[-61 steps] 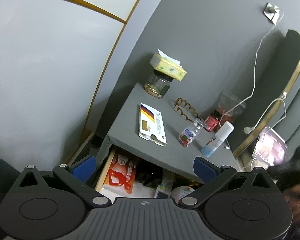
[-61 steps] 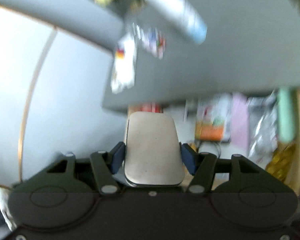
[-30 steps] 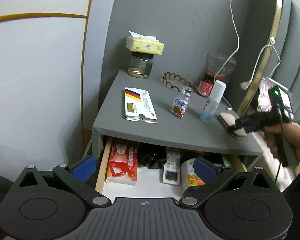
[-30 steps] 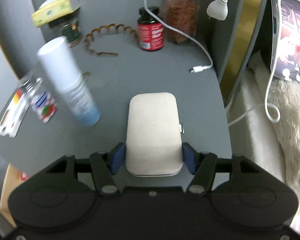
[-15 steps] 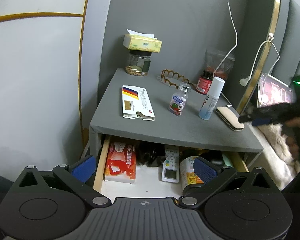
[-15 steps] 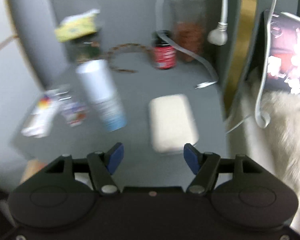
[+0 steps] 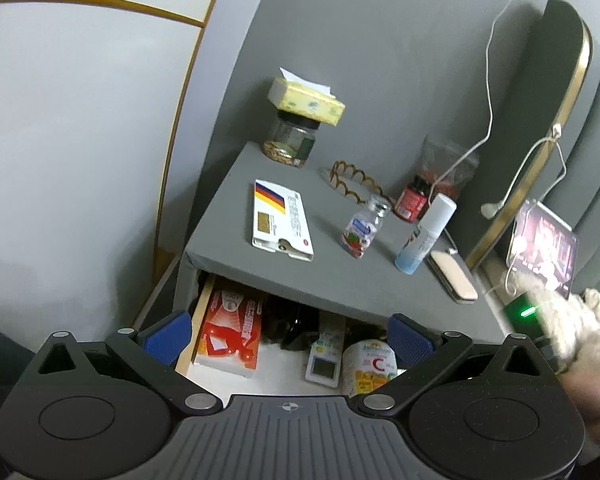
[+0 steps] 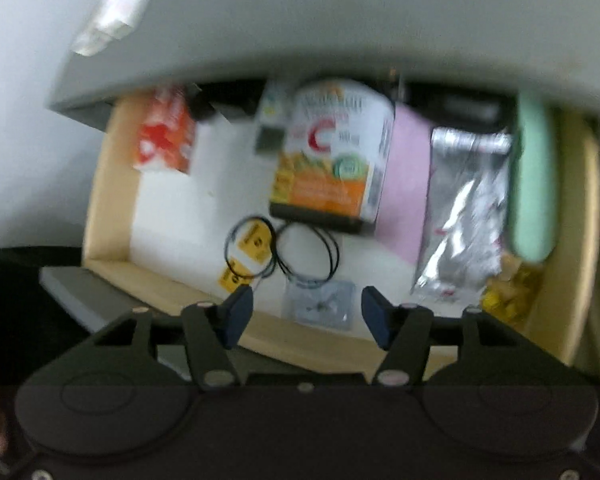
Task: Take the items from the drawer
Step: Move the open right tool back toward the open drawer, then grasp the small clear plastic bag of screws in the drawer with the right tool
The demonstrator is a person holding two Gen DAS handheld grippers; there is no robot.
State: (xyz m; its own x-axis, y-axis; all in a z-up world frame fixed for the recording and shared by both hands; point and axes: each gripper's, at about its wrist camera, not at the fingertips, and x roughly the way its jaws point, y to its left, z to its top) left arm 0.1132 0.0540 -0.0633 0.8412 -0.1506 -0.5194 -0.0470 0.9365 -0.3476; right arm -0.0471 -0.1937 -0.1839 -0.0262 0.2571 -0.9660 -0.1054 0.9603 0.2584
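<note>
Right wrist view: right gripper (image 8: 306, 314), jaws apart and empty, hangs above the drawer (image 8: 112, 184); next, grasp the vitamin C tub (image 8: 332, 152).

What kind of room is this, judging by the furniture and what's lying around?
Most likely a bedroom: a grey nightstand with its drawer open stands beside a padded headboard, with a charging cable and medicine bottles on top.

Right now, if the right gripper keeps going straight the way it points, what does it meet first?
Probably the small clear packet on the drawer floor, which lies between the right gripper's open fingers. The black cord loops lie just beyond. The picture is blurred, so depth is uncertain.
</note>
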